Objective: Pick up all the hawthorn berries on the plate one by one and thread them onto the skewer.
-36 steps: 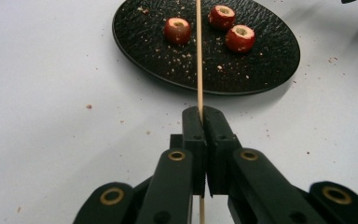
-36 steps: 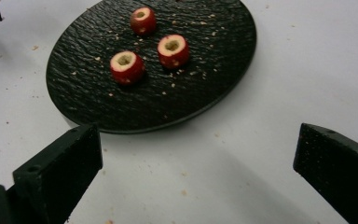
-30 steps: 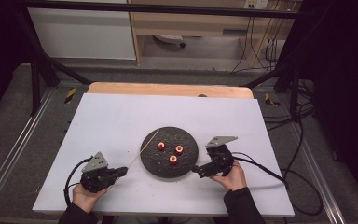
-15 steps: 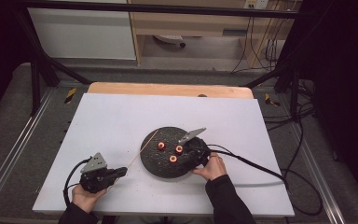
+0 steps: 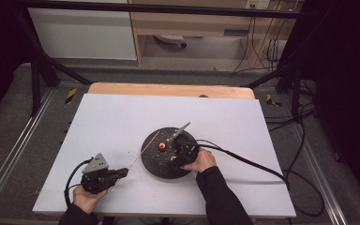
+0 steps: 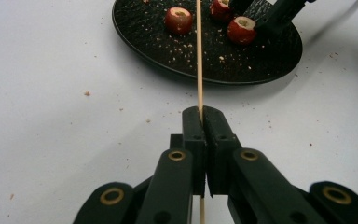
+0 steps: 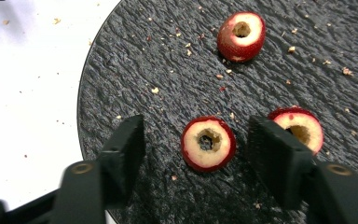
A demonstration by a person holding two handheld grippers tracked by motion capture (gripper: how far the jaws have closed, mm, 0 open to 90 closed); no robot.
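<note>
A round black slate plate (image 5: 155, 165) lies mid-table with three red cored fruits on it. My left gripper (image 5: 121, 173), near the front left, is shut on a thin wooden skewer (image 5: 143, 151) that slants up over the plate's left rim. In the left gripper view the jaws (image 6: 203, 116) pinch the skewer (image 6: 199, 56), which points at the plate (image 6: 261, 63). My right gripper (image 5: 177, 157) hangs over the plate, open. In the right gripper view its jaws (image 7: 196, 140) straddle one cored fruit (image 7: 208, 143) without touching it. A second fruit (image 7: 299, 126) sits just behind the right jaw, a third (image 7: 241, 36) farther off.
The white tabletop (image 5: 122, 117) ends in a wooden strip (image 5: 168, 89) at the back. Crumbs are scattered on the plate (image 7: 168, 70) and the table around it. The right gripper's cable (image 5: 258, 165) loops off the table's right side.
My right gripper has moved left from beside the plate to above it, coming down around a fruit. The left gripper with the skewer has barely shifted.
</note>
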